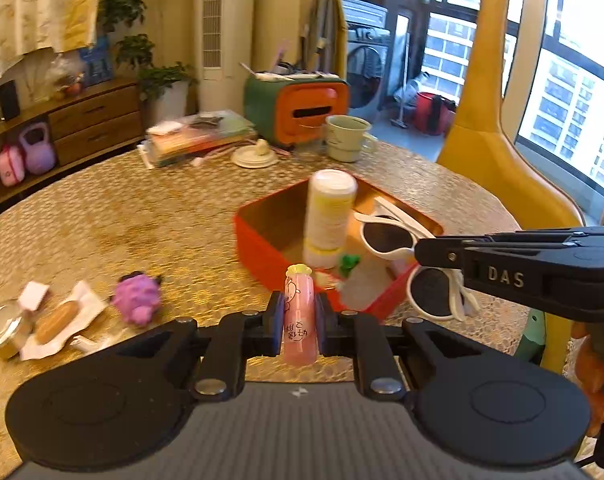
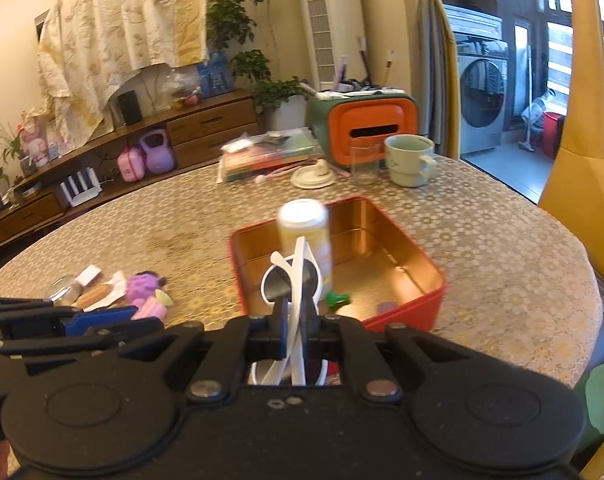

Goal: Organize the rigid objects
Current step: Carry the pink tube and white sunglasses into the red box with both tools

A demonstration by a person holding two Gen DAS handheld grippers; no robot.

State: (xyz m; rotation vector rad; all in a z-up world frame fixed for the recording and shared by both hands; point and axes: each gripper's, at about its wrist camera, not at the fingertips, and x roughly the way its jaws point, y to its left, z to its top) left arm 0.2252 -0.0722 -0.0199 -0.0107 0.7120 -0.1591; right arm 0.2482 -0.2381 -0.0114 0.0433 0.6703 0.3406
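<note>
A red tin box point(image 1: 261, 256) point(image 2: 406, 312) with a gold inside lies open on the round table. A white and yellow bottle point(image 1: 328, 216) point(image 2: 306, 232) stands in it beside a small green piece point(image 1: 349, 263) point(image 2: 336, 300). My left gripper point(image 1: 299, 314) is shut on a pink tube point(image 1: 299, 312) with a yellow cap, held just before the box's near wall. My right gripper point(image 2: 295, 320) is shut on white sunglasses point(image 2: 291, 280) point(image 1: 386, 236) above the box's near corner.
At the left lie a purple toy point(image 1: 137, 298) point(image 2: 141, 286), a wrapped biscuit point(image 1: 57, 322), and a small jar point(image 1: 3, 330). Behind the box are books point(image 1: 197, 136), a lid point(image 1: 253, 156), stacked cups point(image 1: 348, 136) and an orange and green case point(image 1: 302, 108). A yellow chair point(image 1: 486, 148) stands at the right.
</note>
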